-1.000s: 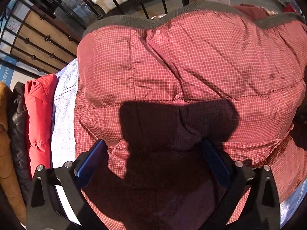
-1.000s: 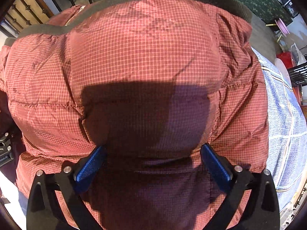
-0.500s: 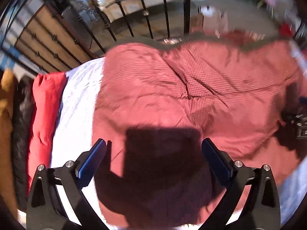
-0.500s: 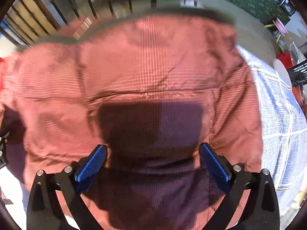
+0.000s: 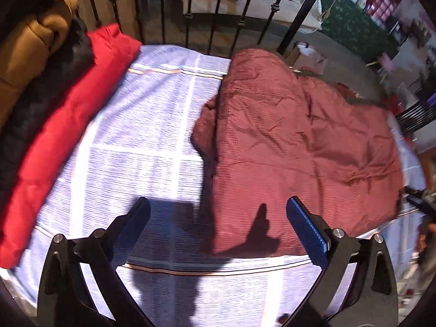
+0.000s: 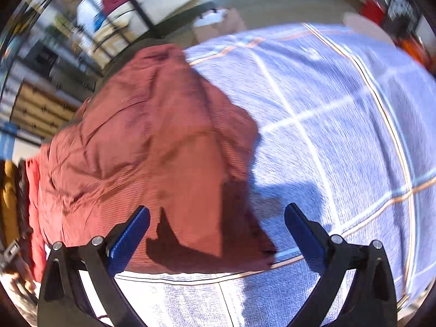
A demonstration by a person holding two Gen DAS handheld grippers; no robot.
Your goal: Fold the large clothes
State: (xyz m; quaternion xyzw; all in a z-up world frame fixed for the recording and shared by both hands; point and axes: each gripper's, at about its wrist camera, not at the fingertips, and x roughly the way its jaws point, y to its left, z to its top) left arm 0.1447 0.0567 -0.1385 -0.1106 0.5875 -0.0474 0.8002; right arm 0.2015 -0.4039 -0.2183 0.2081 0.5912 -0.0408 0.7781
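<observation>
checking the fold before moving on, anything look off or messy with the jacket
Mostly tidy. The dark red jacket lies folded on the checked cloth, but a lump of fabric bulges out past its left edge, and its surface is creased. Both tools are open and off it.

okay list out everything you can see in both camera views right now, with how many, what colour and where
Puffer jacket: one, dark red with a fine grid, lying folded on the bed, toward its right side in the left wrist view.
Bedspread: one, pale blue with white and orange check lines, under the jacket.
Red jacket: one, bright red, along the bed's left edge.
Black jacket: one, left of the red one.
Tan coat: one, far left.
Bed rail: one, black metal bars, at the far end.
Left gripper: one, black with blue fingers, open, above the bed.
Right gripper: one, same colours, open, over the jacket's near edge.
</observation>
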